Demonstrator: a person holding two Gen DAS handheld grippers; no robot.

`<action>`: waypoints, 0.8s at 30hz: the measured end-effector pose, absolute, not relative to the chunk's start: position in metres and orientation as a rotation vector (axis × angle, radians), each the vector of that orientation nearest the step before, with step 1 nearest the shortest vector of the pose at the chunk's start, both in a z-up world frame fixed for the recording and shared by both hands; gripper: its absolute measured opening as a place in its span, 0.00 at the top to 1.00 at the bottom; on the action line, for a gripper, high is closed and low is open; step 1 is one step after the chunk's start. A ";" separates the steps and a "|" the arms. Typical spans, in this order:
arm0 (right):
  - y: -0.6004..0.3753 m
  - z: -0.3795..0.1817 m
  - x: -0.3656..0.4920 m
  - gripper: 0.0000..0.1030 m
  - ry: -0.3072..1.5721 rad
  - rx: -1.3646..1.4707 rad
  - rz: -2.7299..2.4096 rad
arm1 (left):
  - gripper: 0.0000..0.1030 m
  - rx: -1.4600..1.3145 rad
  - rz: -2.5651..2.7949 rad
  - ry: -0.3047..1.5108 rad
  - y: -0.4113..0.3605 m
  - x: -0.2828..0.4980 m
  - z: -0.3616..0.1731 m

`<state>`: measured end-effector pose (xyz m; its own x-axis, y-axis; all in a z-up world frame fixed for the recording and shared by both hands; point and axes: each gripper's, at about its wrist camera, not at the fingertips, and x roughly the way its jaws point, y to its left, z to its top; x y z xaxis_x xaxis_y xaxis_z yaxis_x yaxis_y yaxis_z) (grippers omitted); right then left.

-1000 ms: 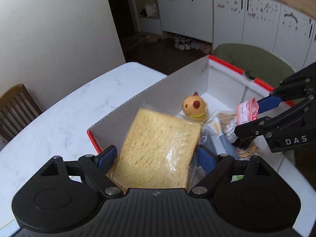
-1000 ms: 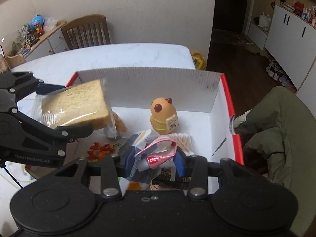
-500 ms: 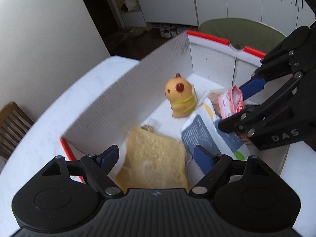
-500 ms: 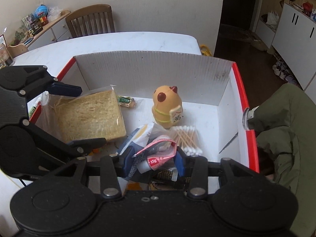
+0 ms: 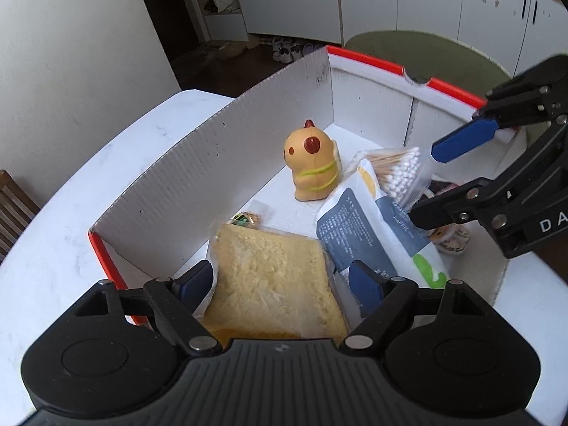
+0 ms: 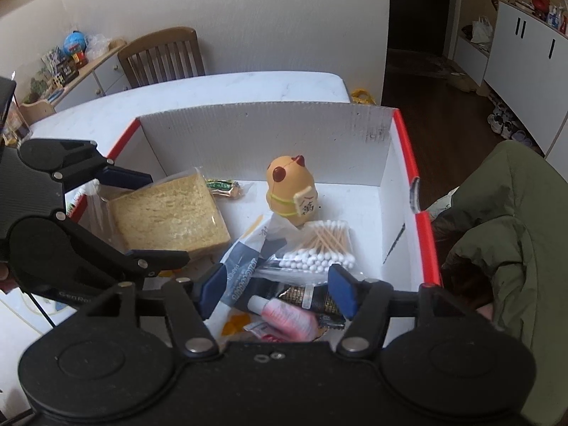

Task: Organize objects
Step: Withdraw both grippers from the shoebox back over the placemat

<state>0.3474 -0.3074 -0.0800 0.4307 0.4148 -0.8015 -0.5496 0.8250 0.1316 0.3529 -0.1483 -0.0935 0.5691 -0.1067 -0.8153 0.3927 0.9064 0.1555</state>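
Left gripper: fingers apart, bagged bread slice lying between them on the floor of the box, untouched by either pad. Right gripper: fingers apart, empty; pink tube lies just below and between its tips.

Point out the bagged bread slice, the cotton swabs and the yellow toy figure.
bagged bread slice (image 5: 273, 277), left wrist view, middle of its top face.
cotton swabs (image 6: 319, 254), right wrist view, on the white tips.
yellow toy figure (image 6: 289, 186), right wrist view, on its body.
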 end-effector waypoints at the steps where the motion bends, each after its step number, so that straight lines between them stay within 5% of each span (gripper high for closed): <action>1: -0.309 -0.078 0.346 0.39 0.948 -0.149 0.606 | 0.19 0.325 -0.303 0.919 -0.147 0.352 -0.092; 24: -0.298 -0.033 0.291 0.37 0.866 -0.116 0.647 | 0.14 0.093 -0.366 0.776 -0.108 0.288 -0.035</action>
<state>0.2911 -0.2977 -0.0327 0.4710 0.4812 -0.7394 -0.5725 0.8044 0.1588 0.2879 -0.1081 -0.0353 0.6538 -0.2886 -0.6995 0.3565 0.9329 -0.0517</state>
